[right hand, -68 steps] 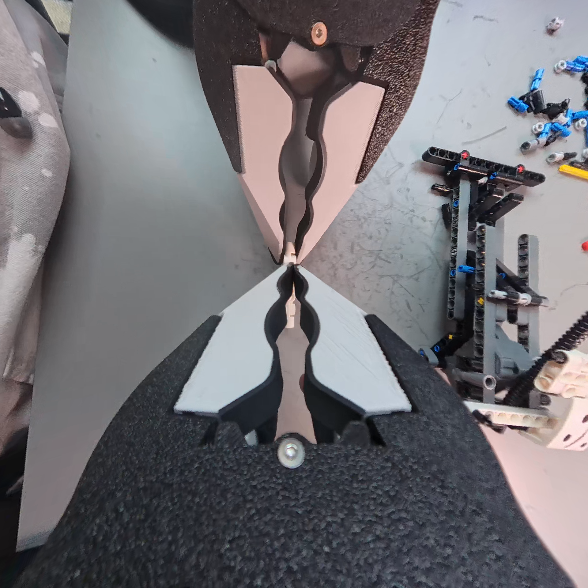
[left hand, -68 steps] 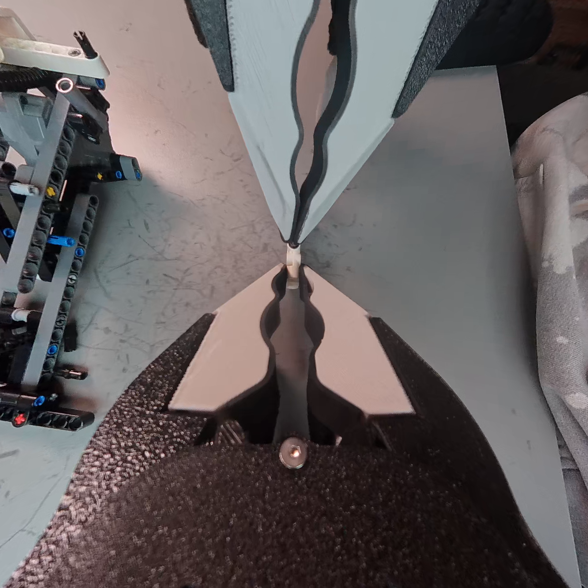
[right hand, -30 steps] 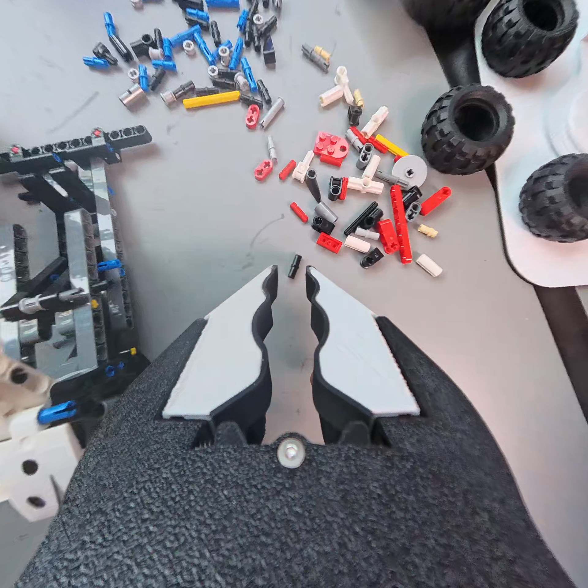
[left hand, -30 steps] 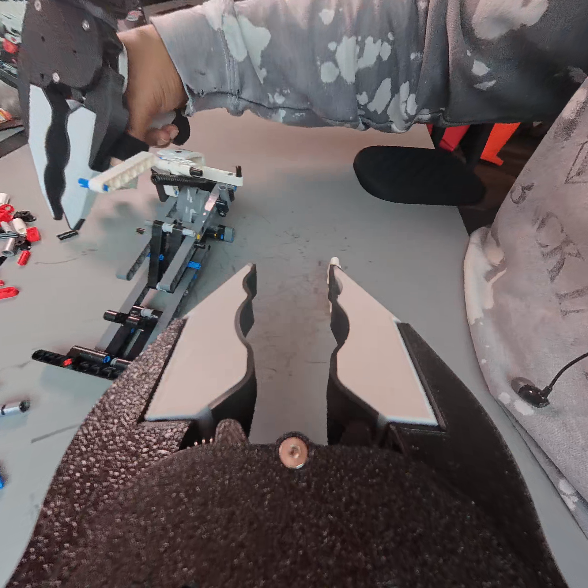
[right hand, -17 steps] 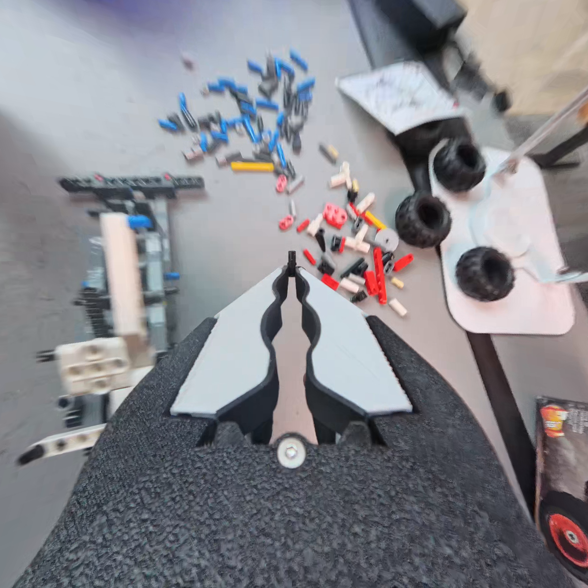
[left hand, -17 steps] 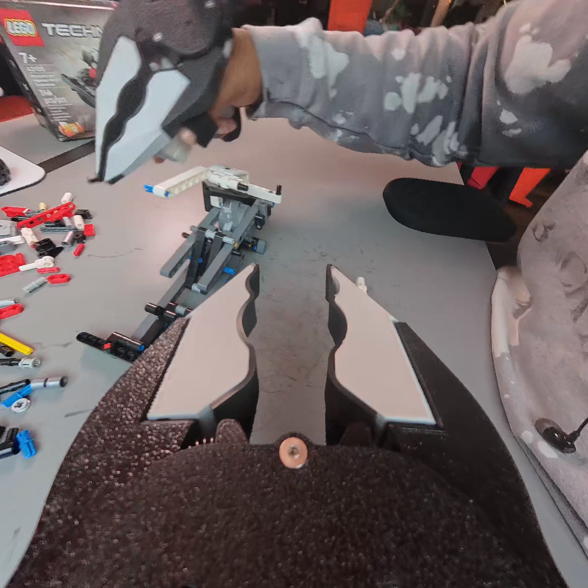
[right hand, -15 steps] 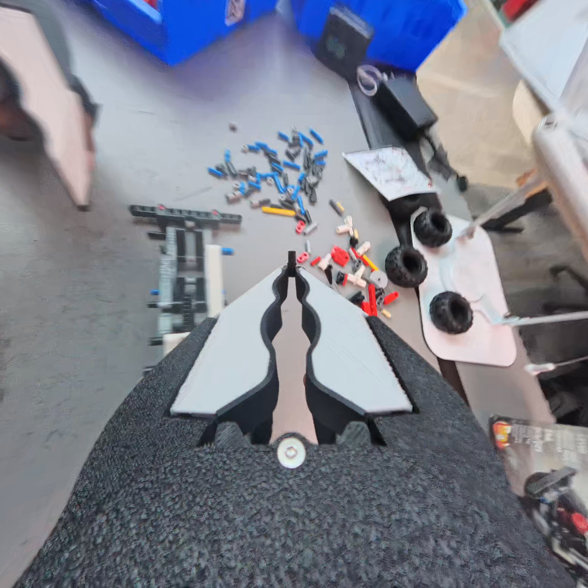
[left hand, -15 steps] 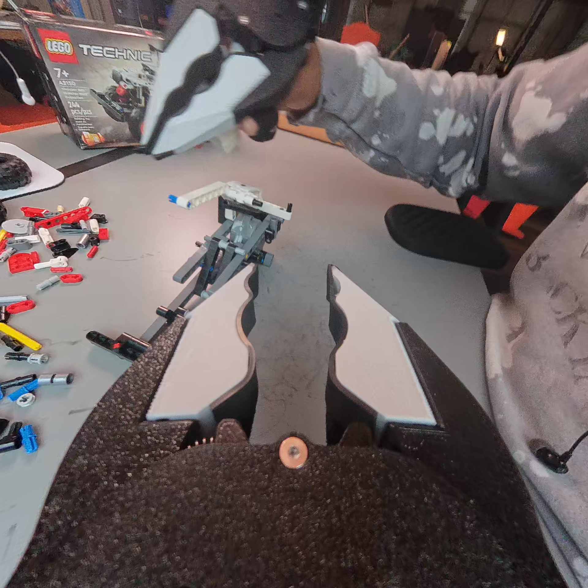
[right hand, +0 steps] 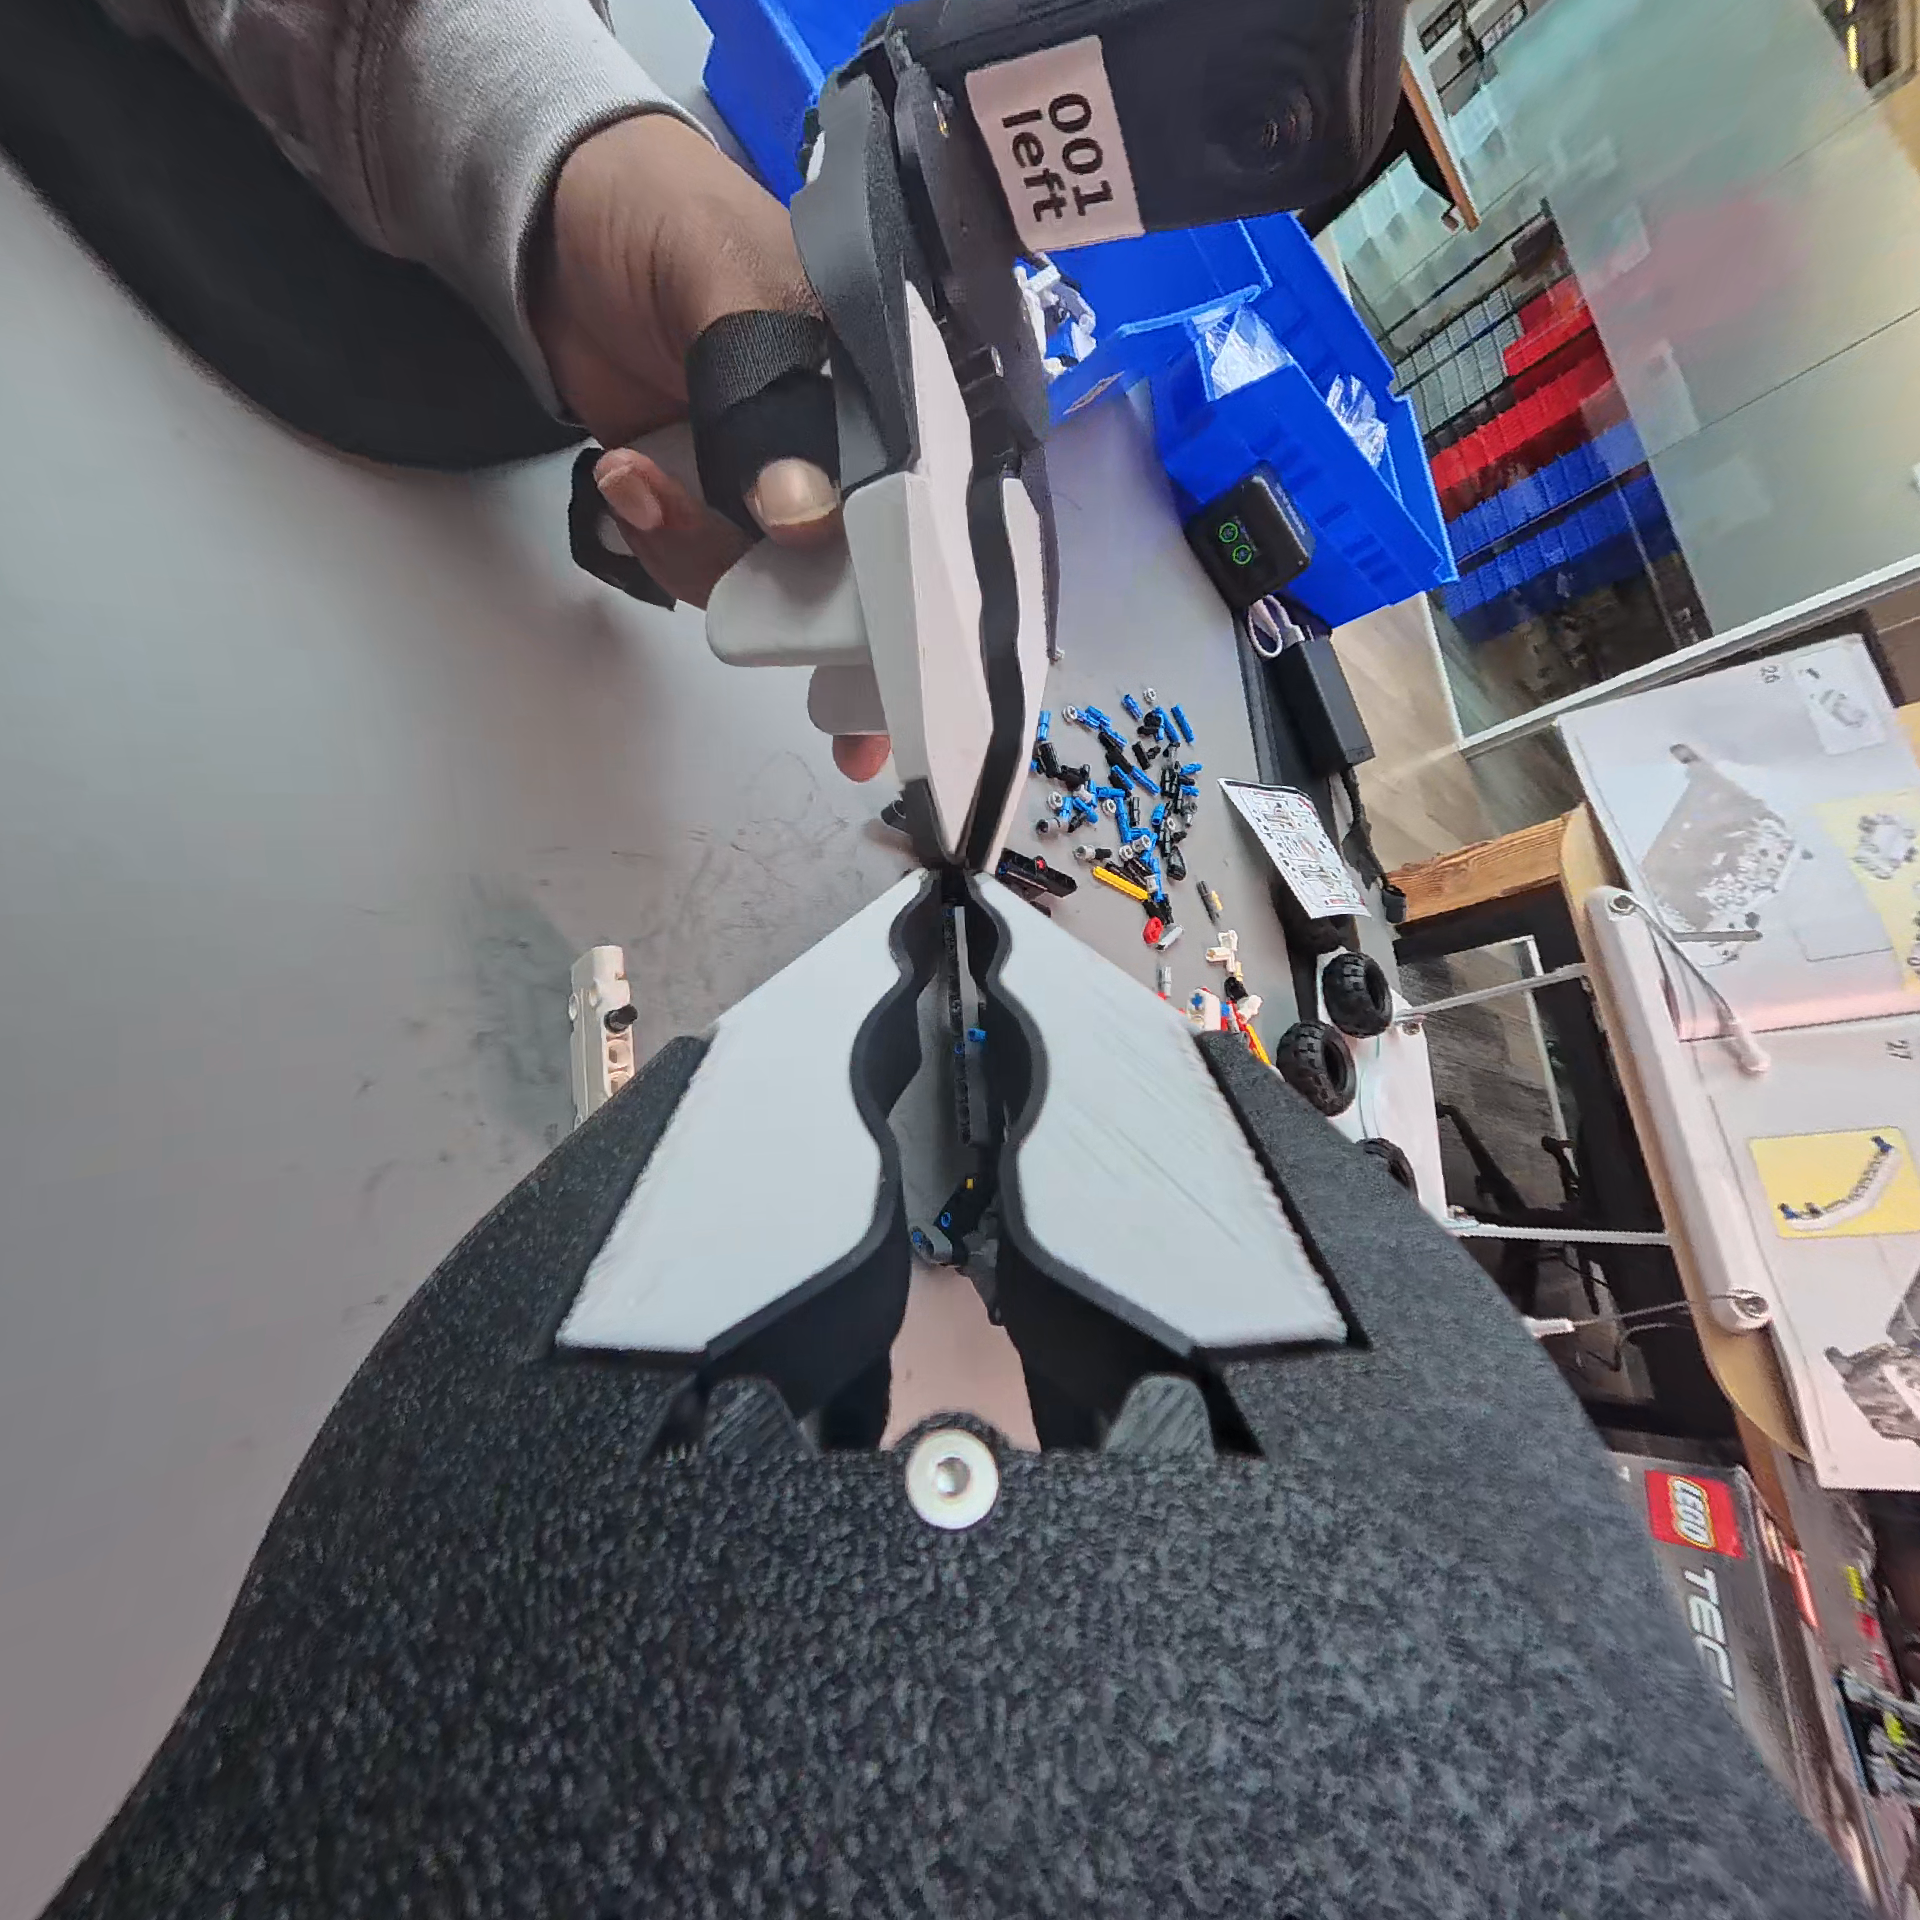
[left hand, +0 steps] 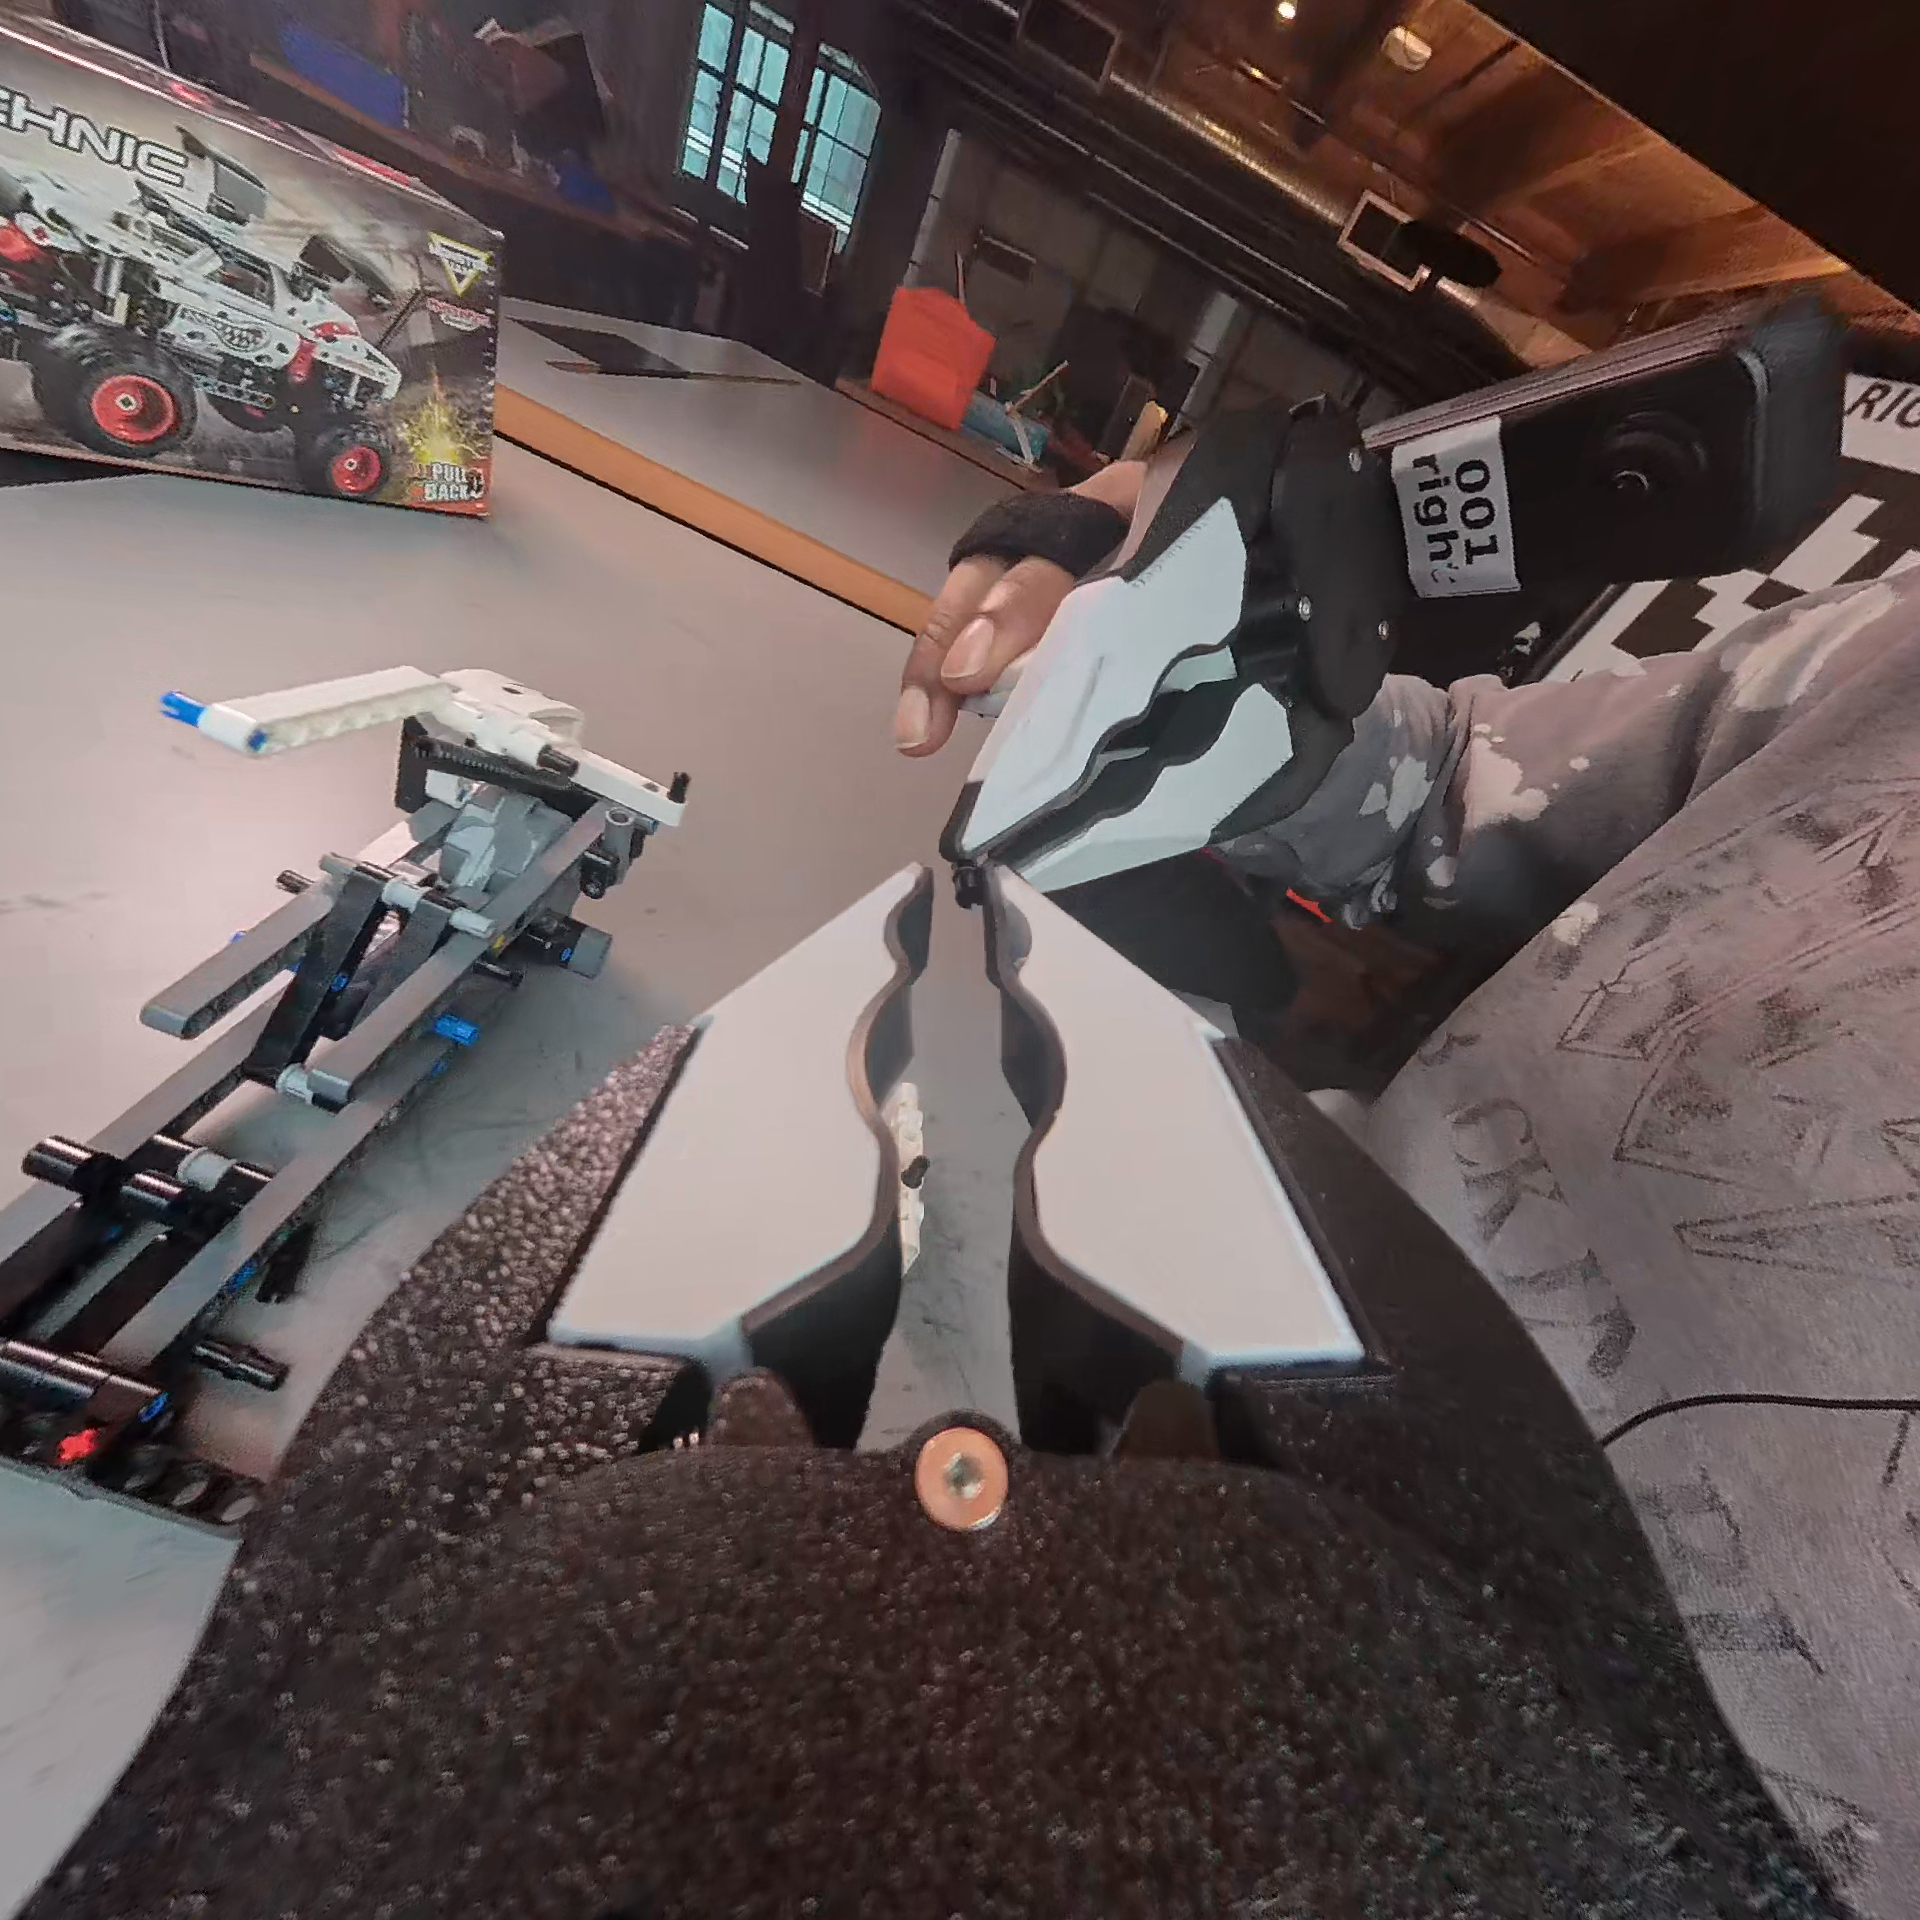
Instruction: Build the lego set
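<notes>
My right gripper (right hand: 951,888) is shut on a small black pin (right hand: 949,883) whose end sticks out past its tips. My left gripper (left hand: 958,878) meets it tip to tip, jaws nearly closed around the pin (left hand: 966,885) with a thin gap still showing beside it. The right gripper (left hand: 956,854) comes in from the upper right in the left wrist view. A short white beam (right hand: 600,1013) with a black pin in it lies on the table below; it also shows between the left fingers (left hand: 906,1153). The grey and black chassis (left hand: 395,935) stands to the left.
Loose blue, black and red parts (right hand: 1117,790) lie beyond the grippers, with black tyres (right hand: 1356,992) and a sticker sheet (right hand: 1294,847) near the table edge. Blue bins (right hand: 1299,416) and instruction pages (right hand: 1766,831) stand behind. The set's box (left hand: 229,301) is at the far left. Left and right tips are no more than a few centimetres apart.
The white beam both grippers held now lies on the table. The right gripper picked a black pin from the pile and brought it to the left gripper, whose jaws have narrowed from wide open.
</notes>
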Motion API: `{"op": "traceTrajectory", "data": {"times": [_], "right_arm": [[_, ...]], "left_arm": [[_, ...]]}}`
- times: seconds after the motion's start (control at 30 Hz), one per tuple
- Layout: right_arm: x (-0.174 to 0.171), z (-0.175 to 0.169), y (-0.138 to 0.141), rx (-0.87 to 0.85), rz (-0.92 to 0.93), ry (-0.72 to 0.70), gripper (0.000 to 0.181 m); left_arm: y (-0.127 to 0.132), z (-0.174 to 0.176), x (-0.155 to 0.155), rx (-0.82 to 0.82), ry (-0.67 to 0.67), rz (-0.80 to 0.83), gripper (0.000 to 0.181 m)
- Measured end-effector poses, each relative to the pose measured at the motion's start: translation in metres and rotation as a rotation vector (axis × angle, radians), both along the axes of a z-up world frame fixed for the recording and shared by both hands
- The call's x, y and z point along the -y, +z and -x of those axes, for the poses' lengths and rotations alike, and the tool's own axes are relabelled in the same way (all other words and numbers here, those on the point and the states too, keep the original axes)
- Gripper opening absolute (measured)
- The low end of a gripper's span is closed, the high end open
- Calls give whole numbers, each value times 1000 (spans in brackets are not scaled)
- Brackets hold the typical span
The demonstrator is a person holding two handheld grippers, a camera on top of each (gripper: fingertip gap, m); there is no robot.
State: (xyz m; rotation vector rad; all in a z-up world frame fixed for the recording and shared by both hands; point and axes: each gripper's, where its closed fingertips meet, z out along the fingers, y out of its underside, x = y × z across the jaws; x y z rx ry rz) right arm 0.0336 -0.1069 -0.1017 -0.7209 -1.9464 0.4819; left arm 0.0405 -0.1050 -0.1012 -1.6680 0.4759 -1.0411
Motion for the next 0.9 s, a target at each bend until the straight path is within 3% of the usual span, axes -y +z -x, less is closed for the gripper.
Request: {"op": "traceTrajectory", "data": {"times": [0.17,0.3,0.47,0.8,0.9], "right_arm": [[7,-5,10,-36,-1,26,3],[23,-8,32,-142,153,96,4],[31,-7,40,-188,182,139,6],[36,-7,41,-178,205,168,4],[31,-9,29,-74,314,134,4]], "left_arm": [[12,-6,9,48,-57,-14,5],[33,-8,23,273,-194,28,4],[43,-10,31,428,-299,86,3],[43,-11,35,520,-370,162,3],[28,-13,30,363,-314,147,5]]}}
